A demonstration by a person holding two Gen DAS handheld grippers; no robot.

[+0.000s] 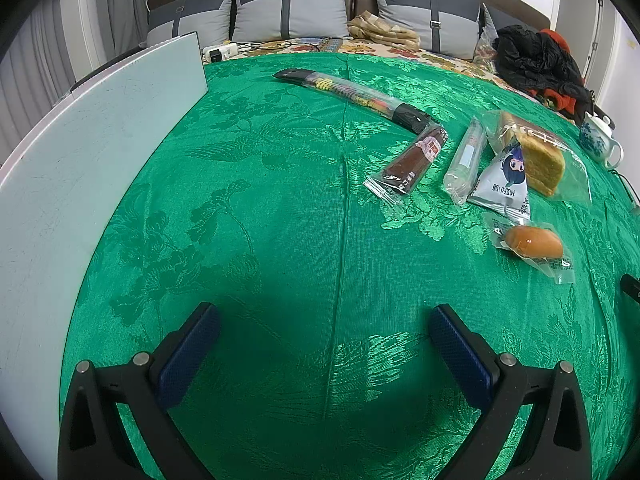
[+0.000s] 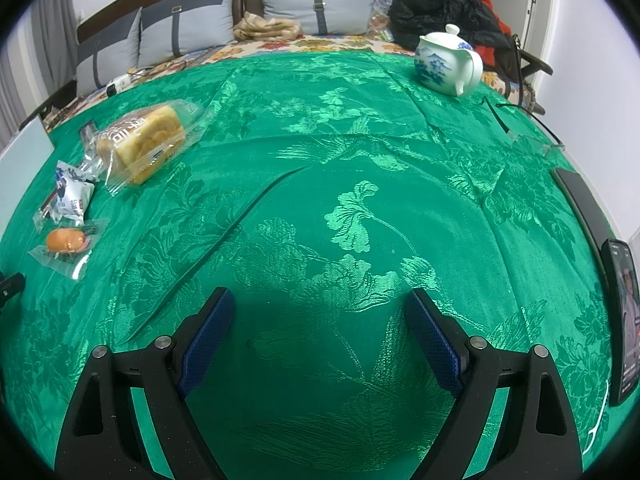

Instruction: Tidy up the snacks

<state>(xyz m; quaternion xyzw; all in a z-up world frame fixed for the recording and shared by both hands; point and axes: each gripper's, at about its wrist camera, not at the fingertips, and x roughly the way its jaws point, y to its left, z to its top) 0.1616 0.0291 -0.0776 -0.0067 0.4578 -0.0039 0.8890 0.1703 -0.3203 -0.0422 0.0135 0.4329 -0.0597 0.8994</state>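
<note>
Several wrapped snacks lie on a green cloth (image 1: 280, 220). In the left wrist view a long dark stick pack (image 1: 352, 94) lies farthest, then a brown bar (image 1: 412, 162), a clear tube pack (image 1: 466, 160), a sliced cake bag (image 1: 536, 156), a white cartoon pouch (image 1: 506, 180) and a small bun (image 1: 534, 242). The right wrist view shows the cake bag (image 2: 144, 140), the pouch (image 2: 70, 196) and the bun (image 2: 66, 240) at far left. My left gripper (image 1: 324, 336) is open and empty, short of the snacks. My right gripper (image 2: 320, 320) is open and empty over bare cloth (image 2: 360, 160).
A pale board (image 1: 80, 160) stands along the left edge. A white and blue teapot (image 2: 448, 62) sits at the far right, and it also shows in the left wrist view (image 1: 600, 140). A phone (image 2: 624, 320) lies at the right edge. Cushions (image 1: 288, 8) line the back.
</note>
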